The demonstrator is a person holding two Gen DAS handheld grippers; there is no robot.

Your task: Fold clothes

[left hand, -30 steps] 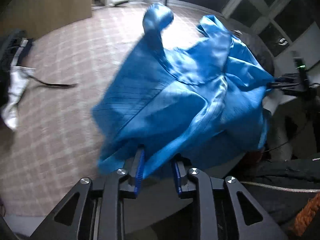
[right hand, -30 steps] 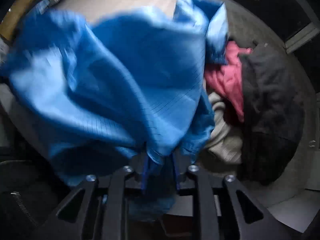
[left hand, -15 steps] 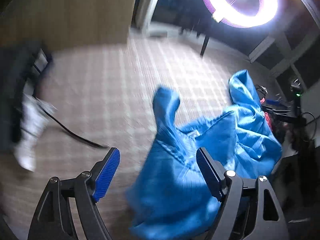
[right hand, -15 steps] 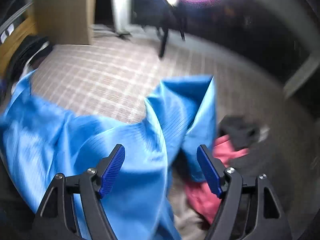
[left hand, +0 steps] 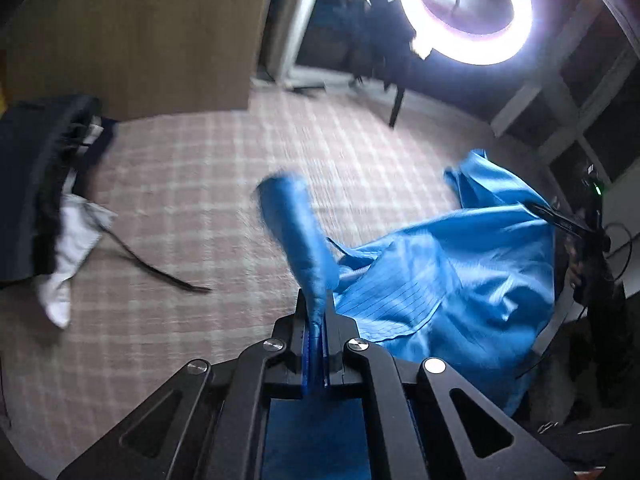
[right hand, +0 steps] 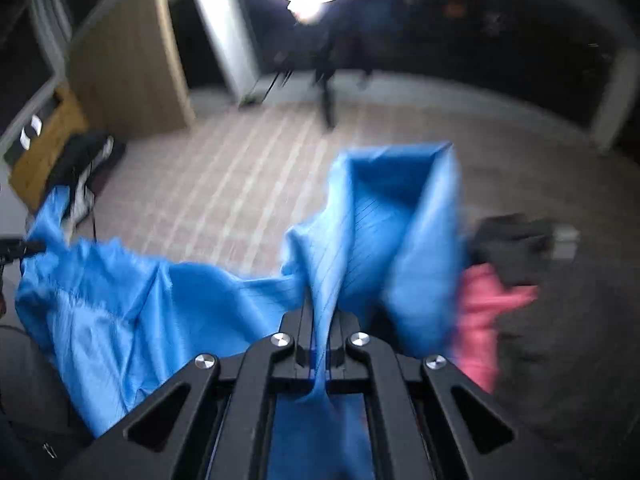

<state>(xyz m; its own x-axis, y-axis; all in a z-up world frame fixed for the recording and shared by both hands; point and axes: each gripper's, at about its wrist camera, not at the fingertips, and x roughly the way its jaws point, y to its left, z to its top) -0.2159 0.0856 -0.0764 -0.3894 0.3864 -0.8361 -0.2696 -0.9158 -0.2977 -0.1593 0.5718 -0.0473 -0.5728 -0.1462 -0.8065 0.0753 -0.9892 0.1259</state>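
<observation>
A shiny blue garment (left hand: pixel 452 268) hangs in the air between my two grippers, above a checked carpet. My left gripper (left hand: pixel 316 320) is shut on one edge of it, with a rolled sleeve-like part sticking up just past the fingers. My right gripper (right hand: pixel 319 320) is shut on another edge of the same blue garment (right hand: pixel 132 320), whose cloth spreads to the left and rises in a fold to the right. In the left wrist view the other gripper (left hand: pixel 560 220) shows at the far right, at the cloth's edge.
A pink garment (right hand: pixel 480 320) and dark clothes (right hand: pixel 516 244) lie to the right. A dark pile with white cloth (left hand: pixel 60 240) lies at the left on the carpet (left hand: pixel 200 200). A wooden cabinet (left hand: pixel 140 32) and a ring light (left hand: pixel 468 8) stand behind.
Half a second ago both grippers were open and the garment lay loose. Now both are shut on its edges and hold it stretched between them.
</observation>
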